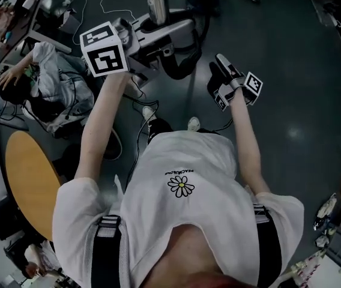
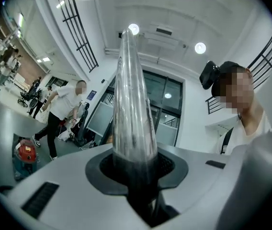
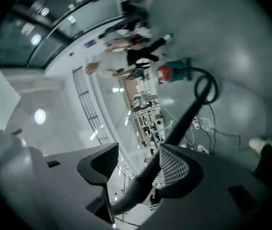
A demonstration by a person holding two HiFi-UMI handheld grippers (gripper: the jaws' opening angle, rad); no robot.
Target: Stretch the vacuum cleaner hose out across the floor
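Between the left gripper's (image 2: 136, 174) jaws, a shiny metal wand tube (image 2: 133, 99) is being clamped tight. Both dark pads are pressing on its near end while it is running straight away from the camera. Beside it in the head view, the right gripper (image 1: 221, 71) is hanging lower in the picture, over the grey floor (image 1: 290, 71). Its jaws are standing apart. The black ribbed hose (image 3: 186, 114) is running lengthwise through the gap, lying against the mesh-patterned pad while the other pad is sitting clear of it. Beyond the jaw tips the hose is reaching out over the floor, curling into a loop and leading toward the red vacuum cleaner body (image 3: 167, 73), which is standing well apart from both grippers. Farther off, people (image 3: 126, 56) are standing near desks.
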